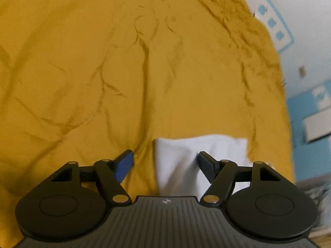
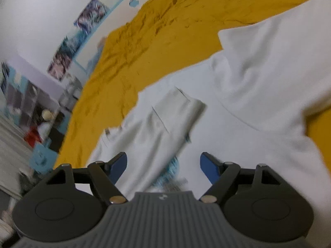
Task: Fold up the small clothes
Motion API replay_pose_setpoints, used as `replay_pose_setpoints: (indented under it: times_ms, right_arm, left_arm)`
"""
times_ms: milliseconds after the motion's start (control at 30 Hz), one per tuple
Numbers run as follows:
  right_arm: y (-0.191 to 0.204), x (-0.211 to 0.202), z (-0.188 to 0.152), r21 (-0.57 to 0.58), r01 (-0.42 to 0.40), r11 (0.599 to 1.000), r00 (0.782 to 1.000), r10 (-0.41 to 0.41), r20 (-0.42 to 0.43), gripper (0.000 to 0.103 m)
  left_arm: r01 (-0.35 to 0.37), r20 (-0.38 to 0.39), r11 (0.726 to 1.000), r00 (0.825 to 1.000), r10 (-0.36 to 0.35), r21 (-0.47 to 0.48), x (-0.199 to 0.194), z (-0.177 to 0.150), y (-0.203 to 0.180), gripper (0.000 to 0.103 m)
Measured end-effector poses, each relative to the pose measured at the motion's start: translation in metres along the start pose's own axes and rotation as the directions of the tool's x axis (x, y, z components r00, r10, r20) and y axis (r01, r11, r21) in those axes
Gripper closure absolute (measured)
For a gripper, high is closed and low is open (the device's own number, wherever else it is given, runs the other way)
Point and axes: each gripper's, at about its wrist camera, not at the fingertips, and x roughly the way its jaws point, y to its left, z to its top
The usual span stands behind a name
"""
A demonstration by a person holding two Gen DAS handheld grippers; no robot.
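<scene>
A white garment (image 2: 258, 95) lies spread on a mustard-yellow bedcover (image 2: 165, 33). In the right wrist view it fills the right and middle, with a folded sleeve or flap (image 2: 175, 111) on top and a bit of blue print (image 2: 171, 171) near the camera. My right gripper (image 2: 163, 163) hovers over it, open, nothing between its blue pads. In the left wrist view only a corner of the white garment (image 1: 186, 155) shows, low in the middle. My left gripper (image 1: 165, 161) is open above that corner's left edge; the right fingertip (image 1: 203, 158) is over the cloth, the left one (image 1: 126, 161) over the bedcover (image 1: 103, 62).
The wrinkled bedcover stretches far ahead in the left wrist view. A white and blue wall with a picture border (image 1: 275, 24) lies beyond its right edge. In the right wrist view posters (image 2: 82, 33) hang on the wall at left, with shelves and clutter (image 2: 31, 111) below.
</scene>
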Motion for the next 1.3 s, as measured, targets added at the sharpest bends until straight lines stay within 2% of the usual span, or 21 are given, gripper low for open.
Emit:
replay_pose_setpoints:
  times_ms: [33, 100, 167, 200, 233, 267, 300, 333, 367, 500, 533, 667, 767, 933, 967, 1000, 1067, 1133, 1233, 1267, 1300]
  right_arm:
    - [-0.001, 0.007, 0.003, 0.021, -0.020, 1.000, 1.000, 0.020, 0.002, 0.029]
    - [-0.003, 0.024, 0.010, 0.044, -0.035, 0.998, 0.999, 0.036, -0.004, 0.033]
    - [-0.001, 0.039, 0.014, 0.045, -0.021, 0.999, 1.000, 0.021, -0.010, 0.035]
    - [-0.001, 0.045, 0.016, 0.053, -0.016, 0.998, 1.000, 0.016, -0.003, 0.040]
    - [-0.001, 0.050, 0.018, 0.061, -0.016, 0.998, 1.000, 0.015, 0.011, 0.051]
    - [0.000, 0.055, 0.019, 0.068, 0.003, 0.998, 1.000, -0.004, 0.026, 0.060]
    - [0.001, 0.060, 0.021, 0.076, 0.032, 0.997, 0.999, -0.034, 0.024, 0.084]
    - [0.001, 0.063, 0.022, 0.085, 0.064, 0.994, 0.998, -0.065, 0.019, 0.096]
    - [0.001, 0.064, 0.023, 0.100, 0.089, 0.991, 0.996, -0.091, 0.020, 0.096]
    - [0.001, 0.046, 0.019, 0.132, 0.021, 0.991, 0.994, -0.035, 0.107, 0.097]
    - [0.002, 0.039, 0.017, 0.140, 0.014, 0.990, 0.991, -0.032, 0.129, 0.097]
    - [0.002, 0.000, 0.008, 0.175, -0.041, 0.984, 0.970, -0.003, 0.241, 0.097]
    - [0.004, -0.021, 0.003, 0.105, 0.003, 0.995, 0.960, -0.032, 0.279, 0.097]
    - [-0.019, -0.023, -0.014, 0.155, 0.088, 0.984, 0.974, -0.118, 0.193, 0.097]
    - [-0.019, -0.020, -0.015, 0.138, 0.108, 0.985, 0.975, -0.132, 0.181, 0.097]
    - [-0.017, -0.020, -0.016, 0.126, 0.126, 0.984, 0.975, -0.146, 0.170, 0.097]
    - [-0.014, -0.018, -0.014, 0.109, 0.154, 0.982, 0.975, -0.169, 0.143, 0.091]
    - [-0.008, -0.021, -0.011, 0.077, 0.174, 0.982, 0.976, -0.182, 0.120, 0.071]
    - [0.001, -0.036, -0.017, 0.008, 0.209, 0.978, 0.970, -0.208, 0.125, 0.053]
    - [0.007, -0.044, -0.020, -0.028, 0.227, 0.973, 0.966, -0.221, 0.136, 0.052]
    - [0.013, -0.053, -0.025, -0.072, 0.243, 0.967, 0.961, -0.230, 0.151, 0.052]
  left_arm:
    - [0.043, 0.010, 0.999, 0.999, -0.043, -0.030, 0.001, 0.002, 0.004, 0.025]
    - [0.111, 0.011, 0.991, 0.994, -0.111, -0.075, 0.005, 0.005, 0.009, 0.044]
    - [0.079, -0.021, 0.989, 0.996, -0.083, -0.124, 0.013, 0.010, 0.014, 0.058]
    - [0.056, -0.047, 0.990, 0.997, -0.063, -0.130, 0.016, 0.012, 0.015, 0.068]
    - [0.028, -0.066, 0.993, 0.997, -0.036, -0.119, 0.017, 0.013, 0.014, 0.078]
    - [0.001, -0.089, 0.997, 0.996, -0.008, -0.083, 0.018, 0.014, 0.011, 0.081]
    - [-0.021, -0.104, 0.999, 0.994, 0.017, -0.036, 0.020, 0.017, 0.002, 0.088]
    - [-0.035, -0.112, 0.999, 0.993, 0.036, 0.011, 0.017, 0.019, -0.004, 0.091]
    - [-0.042, -0.103, 0.998, 0.994, 0.046, 0.037, 0.013, 0.021, -0.008, 0.091]
    - [-0.075, -0.043, 0.985, 0.996, 0.083, 0.155, 0.002, 0.028, -0.034, 0.093]
    - [-0.093, -0.005, 0.978, 0.995, 0.096, 0.187, -0.002, 0.028, -0.040, 0.093]
    - [-0.119, 0.011, 0.976, 0.993, 0.119, 0.185, 0.002, 0.035, -0.047, 0.094]
    - [-0.158, 0.009, 0.959, 0.987, 0.160, 0.234, 0.017, 0.032, -0.051, 0.094]
    - [-0.152, 0.024, 0.959, 0.988, 0.151, 0.238, 0.019, 0.030, -0.044, 0.092]
    - [-0.153, 0.040, 0.960, 0.988, 0.148, 0.236, 0.015, 0.030, -0.043, 0.092]
    - [-0.179, 0.094, 0.951, 0.983, 0.160, 0.254, 0.009, 0.029, -0.046, 0.091]
    - [-0.253, 0.220, 0.918, 0.957, 0.190, 0.307, -0.009, 0.026, -0.054, 0.082]
    - [-0.261, 0.283, 0.901, 0.945, 0.165, 0.345, -0.030, 0.023, -0.062, 0.044]
    - [-0.167, 0.260, 0.897, 0.964, 0.061, 0.410, -0.071, 0.008, -0.066, 0.036]
    - [-0.159, 0.266, 0.886, 0.963, 0.042, 0.436, -0.086, -0.003, -0.067, 0.034]
    - [-0.177, 0.286, 0.857, 0.958, 0.036, 0.484, -0.103, -0.019, -0.070, 0.033]
